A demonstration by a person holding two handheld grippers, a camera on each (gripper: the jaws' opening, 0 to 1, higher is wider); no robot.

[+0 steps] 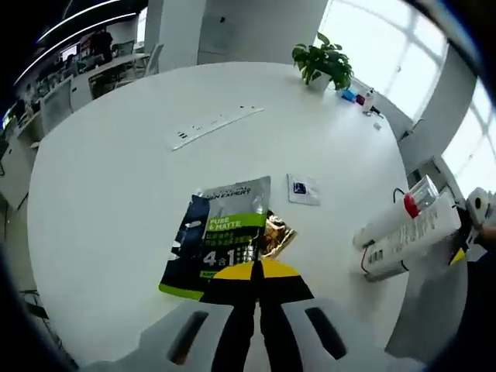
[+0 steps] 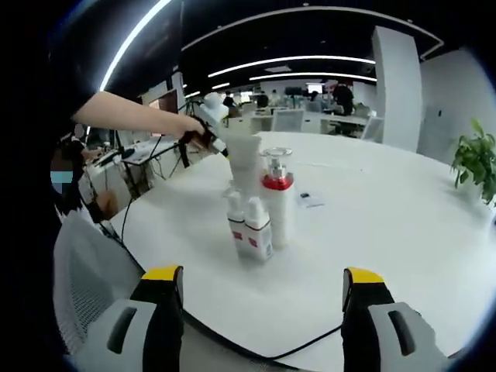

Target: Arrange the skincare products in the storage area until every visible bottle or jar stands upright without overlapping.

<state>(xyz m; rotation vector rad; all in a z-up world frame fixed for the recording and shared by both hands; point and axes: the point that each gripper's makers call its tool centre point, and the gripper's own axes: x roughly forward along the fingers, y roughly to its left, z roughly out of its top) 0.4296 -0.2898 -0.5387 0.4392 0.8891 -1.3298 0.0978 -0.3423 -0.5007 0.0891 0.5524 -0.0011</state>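
Daylight from blown-out windows (image 1: 403,54) floods the white surface (image 1: 116,194), washing it bright. Ceiling strip lights (image 2: 310,58) glow against a dark ceiling. Fisheye bends edges; bottles' (image 2: 260,209) shadows soft, person's arm (image 2: 132,116) slightly blurred.

One dark sachet (image 1: 217,236), one gold wrapper (image 1: 277,232), one small card (image 1: 303,189), four white bottles (image 2: 256,205), one plant (image 1: 324,62)

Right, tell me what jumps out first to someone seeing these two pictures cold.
In the left gripper view, a dark box with a lime-green band lies flat on the round white table, just ahead of the shut yellow-tipped left gripper. In the right gripper view, a cluster of white bottles, one with a red collar, stands upright near the table's edge, beyond the open right gripper, and a person's hand reaches towards it.
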